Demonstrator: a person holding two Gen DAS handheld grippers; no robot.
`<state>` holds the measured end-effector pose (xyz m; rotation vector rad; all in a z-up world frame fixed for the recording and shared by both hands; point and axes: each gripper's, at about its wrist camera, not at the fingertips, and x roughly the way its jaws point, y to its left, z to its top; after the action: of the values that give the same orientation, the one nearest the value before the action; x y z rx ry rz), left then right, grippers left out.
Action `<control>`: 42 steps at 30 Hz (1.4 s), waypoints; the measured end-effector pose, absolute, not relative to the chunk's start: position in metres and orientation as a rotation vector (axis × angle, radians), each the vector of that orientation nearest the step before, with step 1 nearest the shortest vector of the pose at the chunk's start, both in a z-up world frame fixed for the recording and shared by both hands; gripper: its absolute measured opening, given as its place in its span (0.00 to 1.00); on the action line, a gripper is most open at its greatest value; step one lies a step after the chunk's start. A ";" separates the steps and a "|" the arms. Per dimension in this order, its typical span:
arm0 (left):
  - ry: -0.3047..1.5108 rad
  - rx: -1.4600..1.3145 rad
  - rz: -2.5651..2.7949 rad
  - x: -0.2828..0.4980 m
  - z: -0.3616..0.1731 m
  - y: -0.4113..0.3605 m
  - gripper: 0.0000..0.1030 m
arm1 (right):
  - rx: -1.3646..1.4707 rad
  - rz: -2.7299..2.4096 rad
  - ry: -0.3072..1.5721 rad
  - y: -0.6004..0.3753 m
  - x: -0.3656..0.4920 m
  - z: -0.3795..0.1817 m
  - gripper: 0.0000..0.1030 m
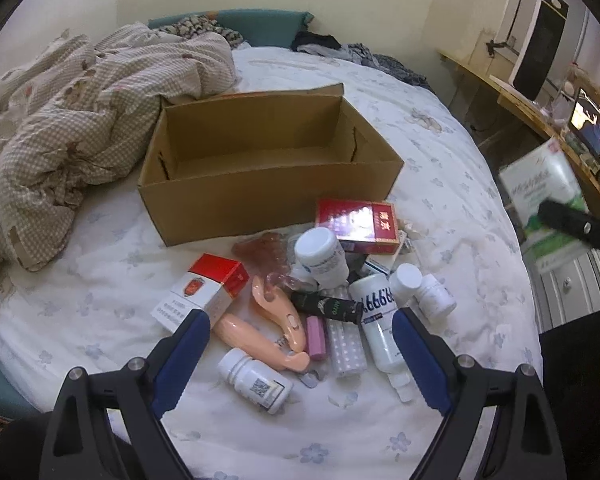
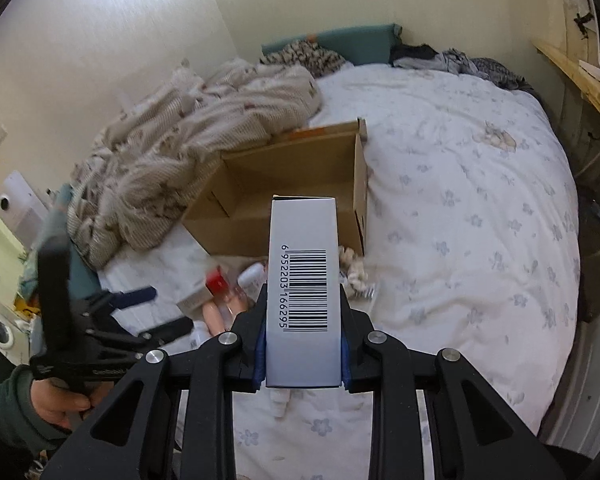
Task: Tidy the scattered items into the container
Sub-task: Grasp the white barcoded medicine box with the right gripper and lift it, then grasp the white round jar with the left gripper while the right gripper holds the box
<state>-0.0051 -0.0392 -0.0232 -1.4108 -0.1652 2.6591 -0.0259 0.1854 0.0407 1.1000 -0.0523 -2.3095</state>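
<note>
An open cardboard box (image 1: 260, 196) sits on the bed, and its inside looks bare. In front of it lies a pile: a red-and-white pack (image 1: 208, 292), a dark red pack (image 1: 356, 220), several white bottles (image 1: 322, 252), a peach device (image 1: 276, 320), a black tube (image 1: 328, 306) and a blister strip (image 1: 346, 348). My left gripper (image 1: 300, 320) hangs open just above the pile, holding nothing. My right gripper (image 2: 303, 296) is shut on a white carton with a barcode (image 2: 304, 240), held in the air short of the cardboard box (image 2: 236, 228). That carton (image 1: 540, 184) shows blurred at the right of the left wrist view.
A crumpled checked quilt (image 1: 80, 120) presses against the box's left side. Clothes lie at the head of the bed (image 1: 360, 52). A wooden desk (image 1: 532, 108) with a lit screen and white drawers (image 1: 572, 280) stand to the right of the bed. The flowered sheet (image 2: 460, 220) is bare to the box's right.
</note>
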 end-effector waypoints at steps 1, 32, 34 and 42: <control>-0.171 -1.416 2.646 -0.006 -0.024 -0.039 0.90 | 1.087 -2.309 -0.067 0.188 -0.025 0.039 0.28; -0.314 -1.715 2.430 -0.123 -0.095 -0.021 0.42 | 1.088 -2.192 -0.402 0.213 -0.043 0.032 0.28; -0.317 -1.689 2.444 -0.119 -0.088 -0.021 0.42 | 1.091 -2.192 -0.385 0.211 -0.043 0.031 0.28; -0.204 -1.550 2.496 -0.094 -0.036 -0.016 0.42 | 1.095 -2.211 -0.333 0.208 -0.042 0.027 0.28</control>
<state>-0.0937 -0.0160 -0.0363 -1.5501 -0.2045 2.4957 -0.0416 0.2084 0.0273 1.0948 -0.3331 -2.2105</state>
